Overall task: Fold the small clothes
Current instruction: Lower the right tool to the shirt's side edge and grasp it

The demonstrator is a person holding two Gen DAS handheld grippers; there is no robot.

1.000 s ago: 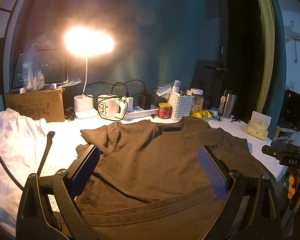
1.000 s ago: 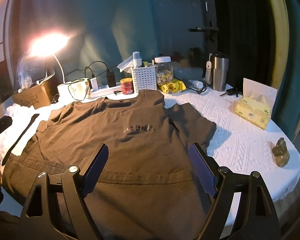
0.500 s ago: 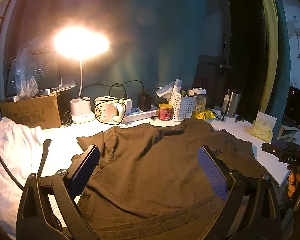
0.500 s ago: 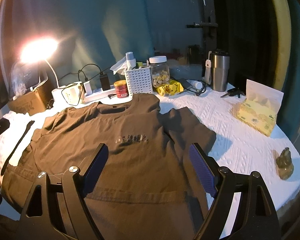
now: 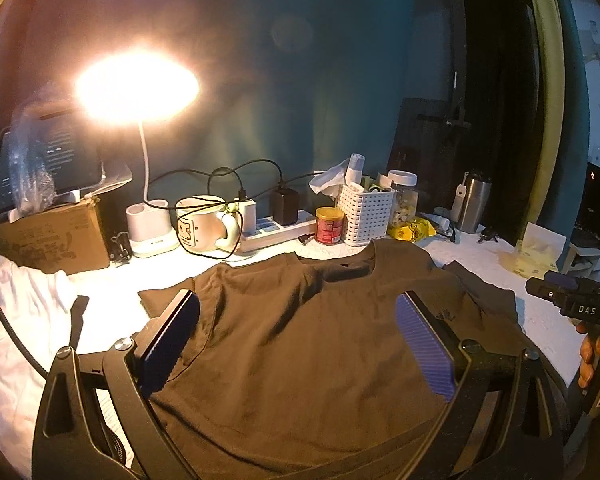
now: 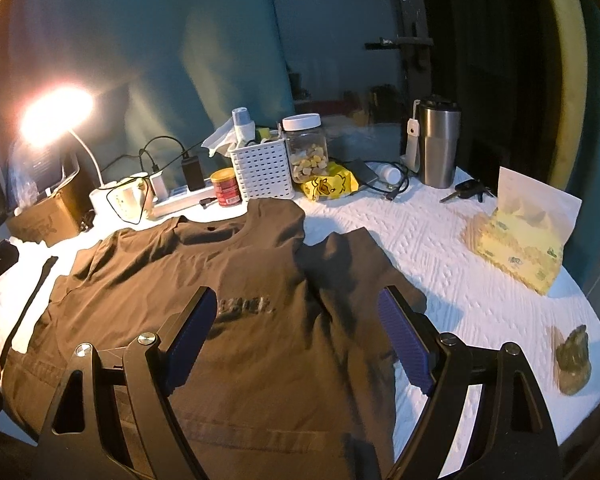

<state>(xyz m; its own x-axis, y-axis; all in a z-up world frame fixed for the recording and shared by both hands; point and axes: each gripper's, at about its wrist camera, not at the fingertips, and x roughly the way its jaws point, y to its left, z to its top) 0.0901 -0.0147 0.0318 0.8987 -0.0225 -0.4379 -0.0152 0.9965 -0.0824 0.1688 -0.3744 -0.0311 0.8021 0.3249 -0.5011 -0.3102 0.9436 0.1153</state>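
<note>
I am keeping the left tongs (image 5: pixel 296 340) spread wide, released and gripping nothing; their blue pads (image 5: pixel 168 344) are hanging over the brown T-shirt (image 5: pixel 300 344), one above the shirt's left edge at about 9 o'clock in the left wrist view and the other above the chest at about 3 o'clock. Whether the pads are touching the cloth I cannot tell. The tool is pointing across the bench (image 5: pixel 100 312) toward the 12 o'clock clutter, tipped slightly down.

I am holding the right tongs (image 6: pixel 296 336) just as wide, also released and empty. Their pads (image 6: pixel 404 348) are framing the lower chest of the T-shirt (image 6: pixel 260 320), the left pad lying just beside the dark print (image 6: pixel 246 305), the right pad over the shirt's side near the sleeve (image 6: pixel 352 264). In the left wrist view, at 3 o'clock, the right hand (image 5: pixel 598 364) is wrapping around the black handle of its tool (image 5: pixel 572 300), level with the bench edge.

The T-shirt is lying face up and spread open on the white bench cover (image 6: pixel 440 248), collar toward 12 o'clock, hem toward 6 o'clock, one sleeve fanning out at 2 o'clock in the right wrist view. Beyond the collar, a lit lamp (image 5: pixel 136 88), a mug (image 5: pixel 200 224), a red can (image 5: pixel 329 225) and a white basket (image 5: pixel 364 216) are standing in a row. A steel tumbler (image 6: pixel 438 144) and a tissue pack (image 6: pixel 516 248) are sitting at 1 to 3 o'clock, well apart from the shirt.
</note>
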